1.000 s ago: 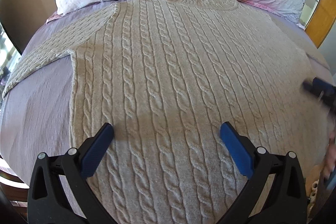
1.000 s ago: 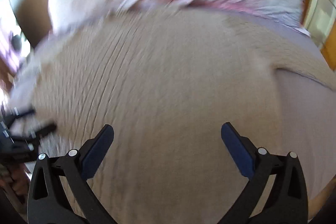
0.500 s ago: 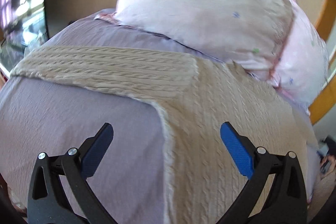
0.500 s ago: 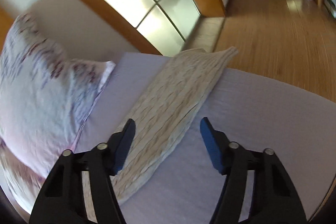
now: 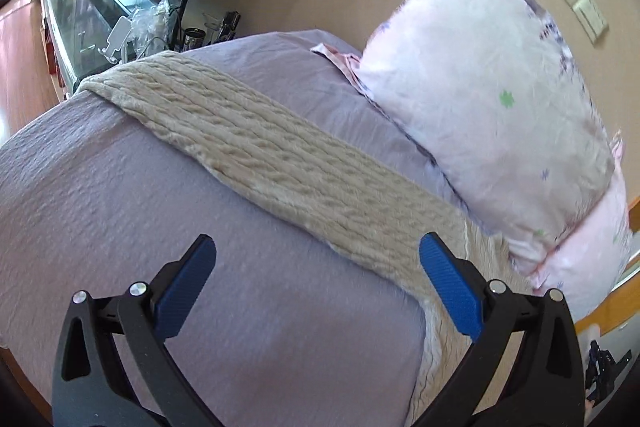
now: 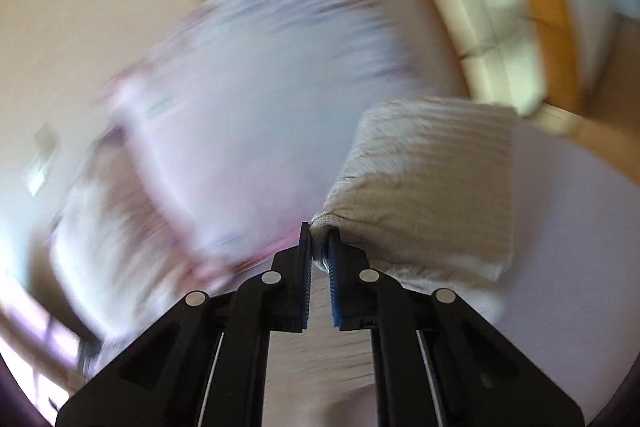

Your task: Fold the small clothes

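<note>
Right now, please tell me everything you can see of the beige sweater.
The sweater is beige cable-knit, thick and soft-looking. In the left wrist view one sleeve lies flat and stretched out across the lilac bedsheet, running toward the bed's far corner, near the floral pillow. The left gripper hovers open above it. In the blurred right wrist view the right gripper pinches a bunched end of the knit.

lilac bed, cream sweater, floral pillows
</note>
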`<state>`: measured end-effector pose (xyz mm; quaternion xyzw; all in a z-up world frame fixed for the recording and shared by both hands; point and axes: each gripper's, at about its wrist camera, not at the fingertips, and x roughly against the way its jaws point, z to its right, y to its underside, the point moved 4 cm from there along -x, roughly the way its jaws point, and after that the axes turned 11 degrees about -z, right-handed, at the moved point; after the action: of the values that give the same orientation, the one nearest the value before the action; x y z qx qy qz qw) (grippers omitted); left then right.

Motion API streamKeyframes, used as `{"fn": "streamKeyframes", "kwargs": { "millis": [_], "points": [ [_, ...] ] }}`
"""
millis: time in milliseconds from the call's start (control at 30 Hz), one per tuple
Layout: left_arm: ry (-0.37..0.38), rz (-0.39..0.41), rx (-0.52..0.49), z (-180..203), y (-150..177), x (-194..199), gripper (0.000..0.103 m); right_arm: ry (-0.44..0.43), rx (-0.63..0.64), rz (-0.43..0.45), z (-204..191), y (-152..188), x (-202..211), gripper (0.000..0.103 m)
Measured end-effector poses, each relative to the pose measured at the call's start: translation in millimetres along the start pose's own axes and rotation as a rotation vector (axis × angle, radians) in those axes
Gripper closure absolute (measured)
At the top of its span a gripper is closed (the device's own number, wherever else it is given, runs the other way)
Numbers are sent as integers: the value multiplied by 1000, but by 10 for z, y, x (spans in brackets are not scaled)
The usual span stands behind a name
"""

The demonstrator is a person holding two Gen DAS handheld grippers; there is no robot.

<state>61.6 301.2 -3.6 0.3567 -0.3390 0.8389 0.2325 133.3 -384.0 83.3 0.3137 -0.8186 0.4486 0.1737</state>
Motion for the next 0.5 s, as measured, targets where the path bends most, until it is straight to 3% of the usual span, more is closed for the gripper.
{"fn": "streamKeyframes", "kwargs": {
  "millis": [33,100,133,167,200,267,333,500],
  "points": [
    [7,3,13,-33,-36,-3,2,-55,65,-51,-347,120,-138,95],
    [16,3,39,-83,-113,-40,2,-165,214,-233,-1060,523,-554,93],
    [18,5,50,-115,-142,-49,2,-200,260,-320,-1291,711,-714,86],
    [25,8,71,-167,-189,-59,3,-235,298,-416,-1521,933,-865,70],
    [28,10,84,-193,-213,-68,7,-248,313,-451,-1621,1044,-909,61],
    [43,14,134,-312,-293,-78,11,-237,327,-425,-1695,1133,-844,36],
    [46,16,179,-438,-347,-80,18,-188,326,-353,-1618,1072,-669,26],
    [106,33,309,-751,-556,-71,36,-133,204,-302,-1005,813,-457,22]
  ]
}}
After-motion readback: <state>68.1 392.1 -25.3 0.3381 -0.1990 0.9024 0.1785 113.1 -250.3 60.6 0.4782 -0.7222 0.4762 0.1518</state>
